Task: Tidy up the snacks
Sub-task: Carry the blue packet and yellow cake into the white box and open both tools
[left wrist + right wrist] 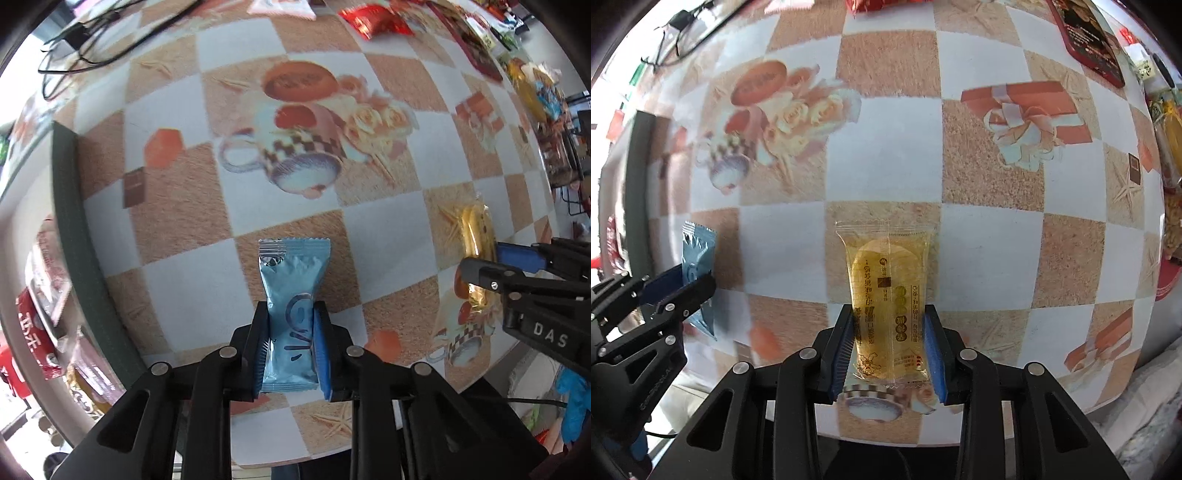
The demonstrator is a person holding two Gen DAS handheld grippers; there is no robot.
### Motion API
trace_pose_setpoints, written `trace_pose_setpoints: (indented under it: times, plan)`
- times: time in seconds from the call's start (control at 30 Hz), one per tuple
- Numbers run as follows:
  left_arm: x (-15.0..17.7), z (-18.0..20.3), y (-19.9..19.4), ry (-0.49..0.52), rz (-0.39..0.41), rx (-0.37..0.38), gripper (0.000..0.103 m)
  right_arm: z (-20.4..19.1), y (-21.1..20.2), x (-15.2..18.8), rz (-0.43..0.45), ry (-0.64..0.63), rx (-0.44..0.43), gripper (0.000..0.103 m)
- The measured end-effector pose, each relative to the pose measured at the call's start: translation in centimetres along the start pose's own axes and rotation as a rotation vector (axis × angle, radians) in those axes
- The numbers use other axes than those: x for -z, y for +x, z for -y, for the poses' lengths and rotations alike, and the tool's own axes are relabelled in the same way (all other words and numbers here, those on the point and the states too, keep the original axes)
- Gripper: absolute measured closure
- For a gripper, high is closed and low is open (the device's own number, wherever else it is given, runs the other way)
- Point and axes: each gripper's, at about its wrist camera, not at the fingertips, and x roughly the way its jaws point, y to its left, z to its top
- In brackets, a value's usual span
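Snacks clamped in both tongs above the worktop

Snacks are gripped one per hand; the left tongs have their blue pads pressed against the sides of a light blue wrapped snack, jaws narrowly apart, its crimped top end pointing away over the checkered worktop; the right tongs pinch a clear-wrapped yellow snack the same way, pads tight on both edges; each pair shows at the edge of the other's view; more snack packets lie along the far edge, and a dark-rimmed bin with packets sits at the left.
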Motion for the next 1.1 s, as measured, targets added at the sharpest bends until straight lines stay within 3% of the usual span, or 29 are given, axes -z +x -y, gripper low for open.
trace_pose_setpoints:
  times: [0.4, 0.6, 0.77, 0.93, 1.1]
  plan:
    - [-1.9, -1.4, -4.9, -0.056, 0.128, -0.011, 0.078, -4.1, -4.3, -5.6, 0.066, -0.056, -0.049, 0.066]
    - [-0.3, -3.8, -6.0, -0.107, 0.17, -0.009, 0.078, -8.4, -6.0, -8.3, 0.091, -0.117, -0.062, 0.066]
    - [2.2, -7.9, -7.2, -0.162, 0.208, -0.01, 0.078, -11.6, -6.7, -9.5, 0.105, -0.176, -0.062, 0.066]
    - [3.5, -11.1, -7.9, -0.234, 0.228, -0.01, 0.078, -13.9, -6.4, -9.2, 0.113, -0.228, -0.059, 0.066]
    - [5.1, -14.0, -8.8, -0.292, 0.25, -0.025, 0.078, -16.6, -6.0, -5.6, 0.118, -0.279, -0.055, 0.066]
